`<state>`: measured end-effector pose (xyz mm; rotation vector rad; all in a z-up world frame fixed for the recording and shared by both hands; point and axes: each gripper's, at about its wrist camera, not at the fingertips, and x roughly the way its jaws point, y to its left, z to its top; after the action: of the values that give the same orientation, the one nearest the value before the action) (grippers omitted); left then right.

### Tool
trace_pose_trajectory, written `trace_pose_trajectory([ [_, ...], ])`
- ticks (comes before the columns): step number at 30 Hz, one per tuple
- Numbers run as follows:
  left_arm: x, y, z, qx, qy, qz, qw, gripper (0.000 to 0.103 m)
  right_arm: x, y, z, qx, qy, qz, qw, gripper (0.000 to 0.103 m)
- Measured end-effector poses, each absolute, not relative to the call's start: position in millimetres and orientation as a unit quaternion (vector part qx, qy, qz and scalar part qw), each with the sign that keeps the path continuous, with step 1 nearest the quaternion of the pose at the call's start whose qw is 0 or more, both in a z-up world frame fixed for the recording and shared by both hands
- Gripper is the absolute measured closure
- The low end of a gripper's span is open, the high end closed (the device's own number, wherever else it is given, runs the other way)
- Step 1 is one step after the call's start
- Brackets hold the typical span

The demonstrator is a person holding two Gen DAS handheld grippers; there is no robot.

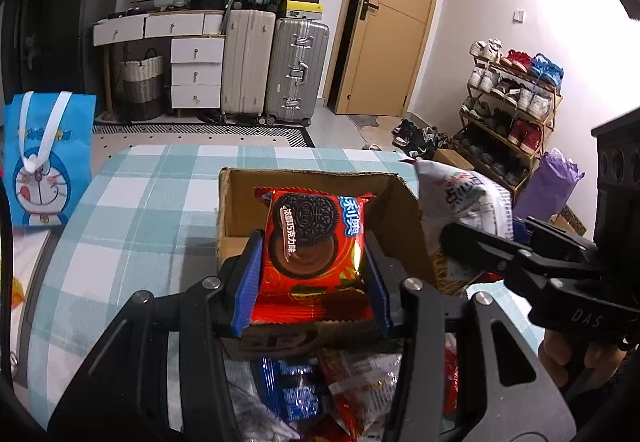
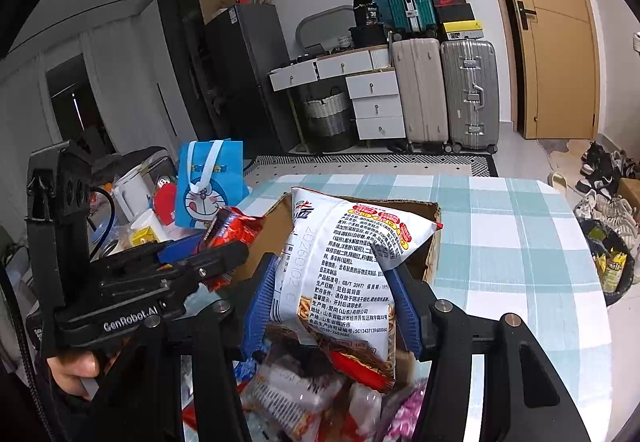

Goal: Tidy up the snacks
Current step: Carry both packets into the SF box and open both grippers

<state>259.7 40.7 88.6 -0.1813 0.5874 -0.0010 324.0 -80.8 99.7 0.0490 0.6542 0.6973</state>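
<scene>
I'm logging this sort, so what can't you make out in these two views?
- Cardboard box floor: hidden by red Oreo pack, left wrist view.
- Box interior: blocked by white snack bag, right wrist view.
- Snack pile: cut off by bottom edge, partly blurred.

We see cardboard box (image 1: pixel 240 217) on desk (image 1: pixel 132 209). Cookie pack (image 1: pixel 314 242) sits between left tool (image 1: pixel 312 282) fingers, over box. Chip bag (image 2: pixel 344 266) in right tool (image 2: pixel 332 302), over box's right side. Loose snack pile (image 1: pixel 320 394) before box. Gift bag (image 1: pixel 48 157) left of desk; suitcases (image 1: pixel 276 69) behind.
</scene>
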Motion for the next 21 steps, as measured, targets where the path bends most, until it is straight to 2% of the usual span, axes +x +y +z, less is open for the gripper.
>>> trace_pose_trajectory([
  [21, 305.8, 42.3, 68.2, -0.073, 0.310, 0.010, 0.948, 0.060, 371.5, -65.5, 71.2, 0.025, 0.356, 0.321, 0.877, 0.048],
])
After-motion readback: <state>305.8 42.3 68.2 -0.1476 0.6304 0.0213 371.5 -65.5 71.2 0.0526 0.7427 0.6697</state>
